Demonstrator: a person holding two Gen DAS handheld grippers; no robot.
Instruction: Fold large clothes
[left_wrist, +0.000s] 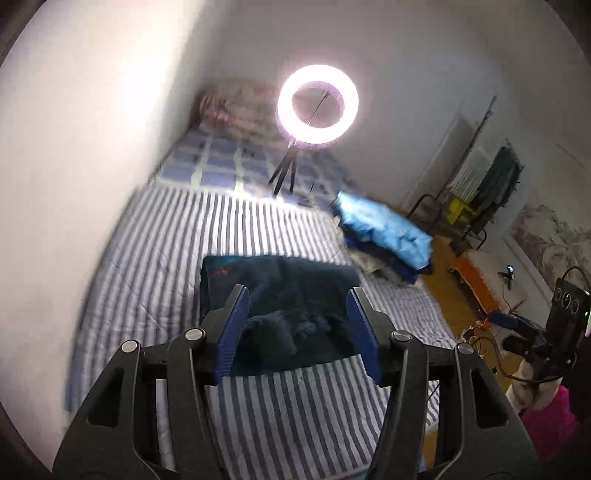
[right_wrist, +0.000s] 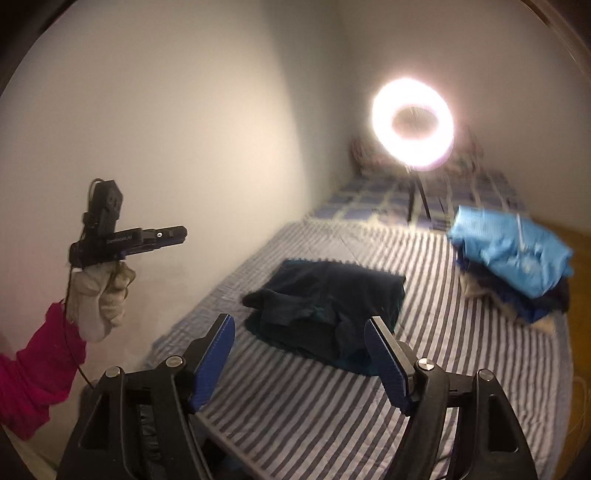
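Dark folded garment (right_wrist: 328, 314) lies mid-bed (right_wrist: 332, 424) on the striped sheet, nearer the wall-side edge; we note left gripper (left_wrist: 297, 328) and right gripper (right_wrist: 299, 362) both above it, jaws apart, holding nothing; blue clothes pile (right_wrist: 509, 258) sits at the opposite edge

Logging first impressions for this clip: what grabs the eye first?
The glaring ring light on its tripod at the bed's far end. Then the dark folded garment mid-bed on the striped sheet, with a blue clothes pile at the right edge. Both grippers hang open above it.
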